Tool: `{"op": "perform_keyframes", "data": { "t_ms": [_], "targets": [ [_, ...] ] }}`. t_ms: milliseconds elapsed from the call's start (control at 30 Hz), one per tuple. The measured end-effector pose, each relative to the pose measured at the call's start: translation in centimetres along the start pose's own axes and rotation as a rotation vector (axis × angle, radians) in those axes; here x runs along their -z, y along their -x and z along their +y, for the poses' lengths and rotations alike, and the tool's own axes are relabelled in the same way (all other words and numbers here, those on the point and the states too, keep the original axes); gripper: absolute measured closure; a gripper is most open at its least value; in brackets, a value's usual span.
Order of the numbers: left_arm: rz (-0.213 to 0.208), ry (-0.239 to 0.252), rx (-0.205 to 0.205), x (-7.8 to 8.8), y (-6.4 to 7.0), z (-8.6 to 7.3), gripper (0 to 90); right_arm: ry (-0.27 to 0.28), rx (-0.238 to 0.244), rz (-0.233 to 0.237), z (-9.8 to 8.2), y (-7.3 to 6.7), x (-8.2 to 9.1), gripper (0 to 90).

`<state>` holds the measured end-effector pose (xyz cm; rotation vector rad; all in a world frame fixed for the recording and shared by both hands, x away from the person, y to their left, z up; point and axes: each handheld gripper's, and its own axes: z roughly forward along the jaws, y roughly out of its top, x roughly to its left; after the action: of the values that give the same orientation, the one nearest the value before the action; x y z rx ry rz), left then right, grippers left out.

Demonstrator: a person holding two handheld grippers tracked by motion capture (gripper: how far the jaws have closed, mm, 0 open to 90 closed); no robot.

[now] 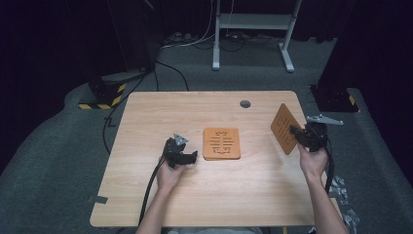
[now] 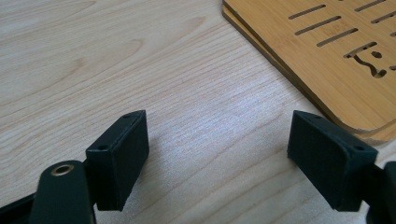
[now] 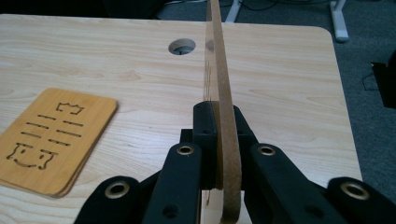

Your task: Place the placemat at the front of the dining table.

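A stack of flat bamboo boards (image 1: 221, 143) with cut-out slots lies at the middle of the wooden table (image 1: 146, 195). My left gripper (image 1: 186, 158) rests on the table just left of the stack, jaws wide open with nothing between them; the stack's corner (image 2: 327, 60) lies beyond its right jaw. My right gripper (image 1: 298, 134) is raised over the table's right side, shut on another bamboo board (image 1: 284, 127) held on edge. In the right gripper view that board (image 3: 223, 93) runs upright between the two pads, and the stack (image 3: 51, 140) lies at the left.
A round cable hole (image 1: 245, 104) sits near the table's far edge. A white desk frame (image 1: 253, 29) and cables stand on the grey floor beyond. Black stands with yellow-striped feet (image 1: 104, 95) flank the table's far corners.
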<state>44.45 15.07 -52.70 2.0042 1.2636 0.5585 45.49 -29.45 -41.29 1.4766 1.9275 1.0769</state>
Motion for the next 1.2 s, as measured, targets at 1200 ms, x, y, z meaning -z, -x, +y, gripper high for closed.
{"op": "perform_keyframes", "data": {
  "t_ms": [1200],
  "targets": [
    [0.0, 0.0, 0.0, 0.0, 0.0, 0.0, 20.6, -0.066, -0.021, -0.14, -2.0, 2.9, -1.4, 75.6]
  ]
}}
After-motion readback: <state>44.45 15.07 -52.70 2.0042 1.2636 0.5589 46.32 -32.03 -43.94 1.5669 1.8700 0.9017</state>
